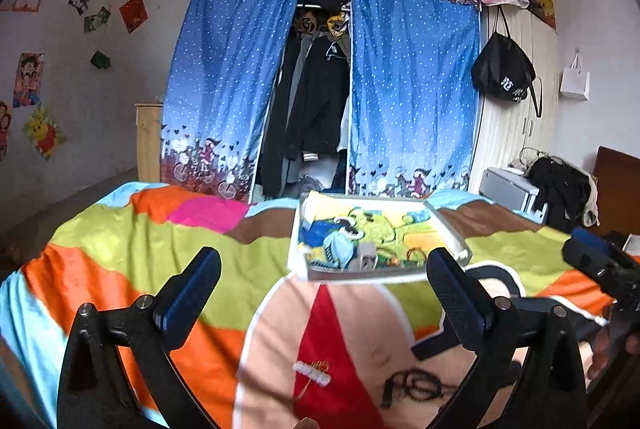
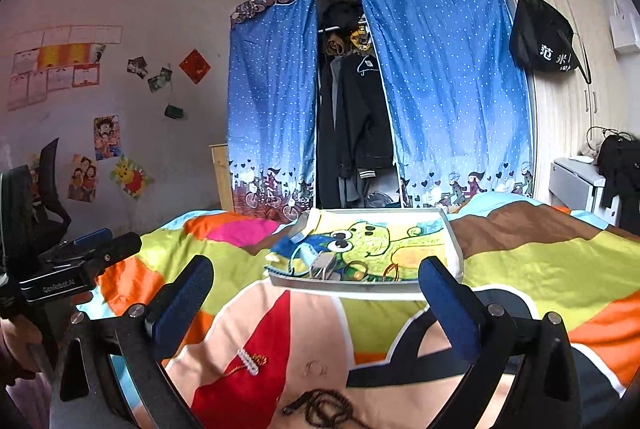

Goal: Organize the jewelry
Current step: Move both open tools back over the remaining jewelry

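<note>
A shallow white tray point(image 1: 448, 229) point(image 2: 454, 249) with a cartoon frog lining lies on the colourful bedspread; several small pieces sit in its near edge, among them blue items point(image 1: 338, 247) and orange rings point(image 1: 416, 255) point(image 2: 356, 269). On the red patch nearer me lies a white beaded hair clip with a gold comb point(image 1: 314, 373) point(image 2: 250, 361). A dark beaded necklace point(image 1: 416, 387) point(image 2: 326, 411) lies coiled beside it. My left gripper point(image 1: 324, 289) is open above the bedspread, nothing between its fingers. My right gripper point(image 2: 316, 293) is also open and empty.
The bedspread point(image 1: 120, 237) covers the whole bed. Beyond it stands a blue curtained wardrobe point(image 1: 320, 89) with dark clothes. A black bag point(image 1: 506, 73) hangs on a wooden cabinet at right. The other gripper shows at each view's edge point(image 1: 600, 265) point(image 2: 72, 269).
</note>
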The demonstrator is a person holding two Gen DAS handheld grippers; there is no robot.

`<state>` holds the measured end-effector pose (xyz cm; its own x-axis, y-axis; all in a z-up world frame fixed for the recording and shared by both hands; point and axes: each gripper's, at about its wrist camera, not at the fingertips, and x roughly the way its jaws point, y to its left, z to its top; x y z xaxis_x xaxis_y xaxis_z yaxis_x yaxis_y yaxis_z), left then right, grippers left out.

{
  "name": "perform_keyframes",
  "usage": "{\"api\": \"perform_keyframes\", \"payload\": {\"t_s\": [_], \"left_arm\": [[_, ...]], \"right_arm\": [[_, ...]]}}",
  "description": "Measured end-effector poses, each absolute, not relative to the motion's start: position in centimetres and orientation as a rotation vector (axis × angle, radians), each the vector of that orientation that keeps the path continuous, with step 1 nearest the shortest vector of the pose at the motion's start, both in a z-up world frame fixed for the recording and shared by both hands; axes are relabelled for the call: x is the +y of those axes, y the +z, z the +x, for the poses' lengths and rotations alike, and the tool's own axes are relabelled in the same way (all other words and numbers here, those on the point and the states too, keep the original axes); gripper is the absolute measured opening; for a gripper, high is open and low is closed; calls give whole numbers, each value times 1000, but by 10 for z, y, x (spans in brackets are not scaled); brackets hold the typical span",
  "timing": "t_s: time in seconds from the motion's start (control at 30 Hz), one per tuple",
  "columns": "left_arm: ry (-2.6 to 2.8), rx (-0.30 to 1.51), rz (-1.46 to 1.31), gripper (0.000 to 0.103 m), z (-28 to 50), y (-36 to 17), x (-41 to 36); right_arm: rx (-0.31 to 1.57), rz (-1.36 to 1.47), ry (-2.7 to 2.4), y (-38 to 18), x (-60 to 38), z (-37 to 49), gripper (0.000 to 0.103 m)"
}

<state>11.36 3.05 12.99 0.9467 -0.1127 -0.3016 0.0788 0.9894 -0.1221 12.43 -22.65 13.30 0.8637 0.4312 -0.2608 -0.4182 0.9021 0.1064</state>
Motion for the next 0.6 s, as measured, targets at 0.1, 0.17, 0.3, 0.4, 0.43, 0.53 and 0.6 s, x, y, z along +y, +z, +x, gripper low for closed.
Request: {"api": "perform_keyframes", "payload": {"t_s": [0.1,0.17,0.3,0.4,0.43,0.53,0.6], "left_arm": [[-90,340,-109,101,99,120,36],[-82,367,-106,101,93,111,40],[-72,439,-90,101,87,86,45],[-78,504,-79,101,86,64,45],[-81,521,-73,101,87,58,46],[-102,587,-48,101,90,37,43],[-116,633,-26,101,94,22,40]], "right_arm": [[296,29,442,125,-224,110,103],[319,13,443,116,-223,103,103],[395,-27,453,86,-220,95,103],[468,-49,448,58,-219,92,103],[491,-47,448,49,-219,90,103],[572,-28,441,22,-222,94,103],[612,-25,433,7,-223,95,103]]}}
